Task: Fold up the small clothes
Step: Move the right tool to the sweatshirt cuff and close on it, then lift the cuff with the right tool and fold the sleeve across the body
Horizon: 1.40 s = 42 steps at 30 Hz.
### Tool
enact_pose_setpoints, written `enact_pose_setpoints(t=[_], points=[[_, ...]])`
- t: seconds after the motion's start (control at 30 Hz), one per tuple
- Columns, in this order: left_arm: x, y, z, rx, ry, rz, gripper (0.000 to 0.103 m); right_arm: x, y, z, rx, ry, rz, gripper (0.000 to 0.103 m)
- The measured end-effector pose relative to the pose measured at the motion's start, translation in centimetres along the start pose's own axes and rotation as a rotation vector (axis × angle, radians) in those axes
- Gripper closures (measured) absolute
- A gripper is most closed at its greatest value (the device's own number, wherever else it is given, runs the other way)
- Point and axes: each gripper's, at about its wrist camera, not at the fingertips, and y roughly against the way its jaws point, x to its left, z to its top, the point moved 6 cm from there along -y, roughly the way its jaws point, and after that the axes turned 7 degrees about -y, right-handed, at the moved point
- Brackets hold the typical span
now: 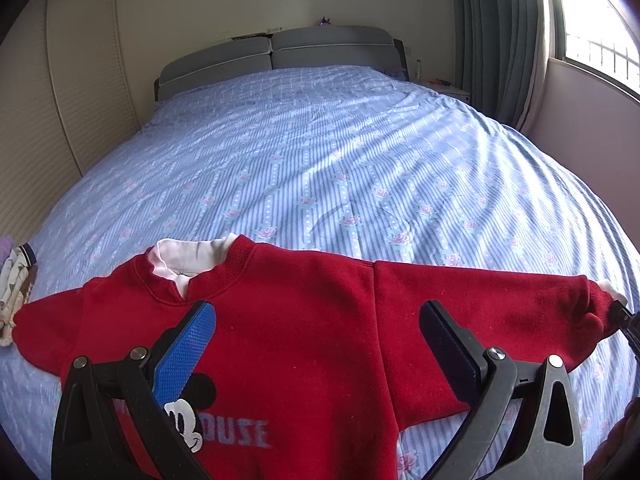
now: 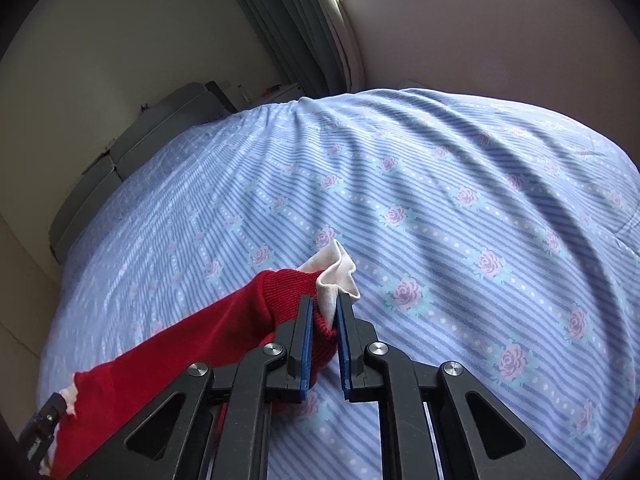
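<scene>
- Sweatshirt (image 1: 304, 344), red with a cartoon mouse print, lay face up and spread flat near the foot edge of the bed (image 1: 320, 168), neck pointing toward the headboard; laid out this way, I judged it ready for a first fold.
- Nearest the left wrist camera, the left gripper (image 1: 316, 336) hovered over the chest of the garment with its jaws wide apart, one blue pad (image 1: 186, 354) above the print and the other over the armpit seam; nothing was between them and they held nothing.
- Out at the end of the outstretched sleeve (image 2: 192, 344), the right gripper (image 2: 325, 316) had closed onto the ribbed cuff (image 2: 288, 288), pinching it together with the pale inner sleeve (image 2: 336, 272) that poked out of it; the sleeve ran straight from shoulder to cuff, probably held so it could be carried across the body.
- Beyond the collar (image 1: 192, 260), where a white undershirt showed, the striped, rose-printed bedsheet stretched bare to the grey headboard (image 1: 276, 56).
- At the bed's left edge, beside the other sleeve, lay a small heap of other clothes (image 1: 16, 280).
</scene>
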Motion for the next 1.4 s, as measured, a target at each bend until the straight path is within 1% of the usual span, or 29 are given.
enact_pose_setpoints(t=[0.13,0.3,0.4,0.53,0.67,0.8,0.9,1.0,1.07,1.2,1.27,1.4], points=[[2.9,0.9,0.4,0.004,0.023,0.021,0.000,3.0,2.5,0.8,-0.051,0.055,0.015,0.091],[8.2,2.7,0.6,-0.002,0.072,0.056,0.000,8.5,6.3,1.2,-0.109,0.131,0.079,0.091],[12.2,3.6,0.4,0.000,0.112,0.081,0.000,12.7,8.5,0.5,-0.135,0.192,0.133,0.091],[17.6,4.5,-0.5,0.017,0.152,0.133,0.000,19.3,11.0,-1.9,-0.171,0.294,0.203,0.091],[23.6,5.7,-2.0,0.022,0.188,0.193,0.000,26.1,12.5,-6.1,-0.188,0.419,0.271,0.091],[30.2,6.9,-4.1,0.027,0.250,0.257,0.000,32.0,12.9,-11.3,-0.164,0.521,0.336,0.091],[34.1,7.3,-6.0,0.044,0.290,0.299,0.000,35.8,12.6,-15.9,-0.145,0.625,0.373,0.091],[36.9,7.4,-8.0,0.068,0.314,0.330,0.000,38.8,11.6,-21.4,-0.105,0.736,0.386,0.092],[38.1,7.1,-9.2,0.089,0.329,0.336,0.000,40.1,10.7,-25.1,-0.075,0.808,0.384,0.092],[39.4,6.0,-10.9,0.128,0.336,0.331,0.000,40.5,8.7,-31.6,-0.043,0.949,0.347,0.092],[39.5,5.7,-11.2,0.131,0.333,0.328,0.000,40.4,8.0,-33.6,-0.020,0.993,0.332,0.092],[39.5,5.1,-11.5,0.132,0.323,0.328,0.000,40.0,7.0,-36.1,0.024,1.032,0.317,0.092]])
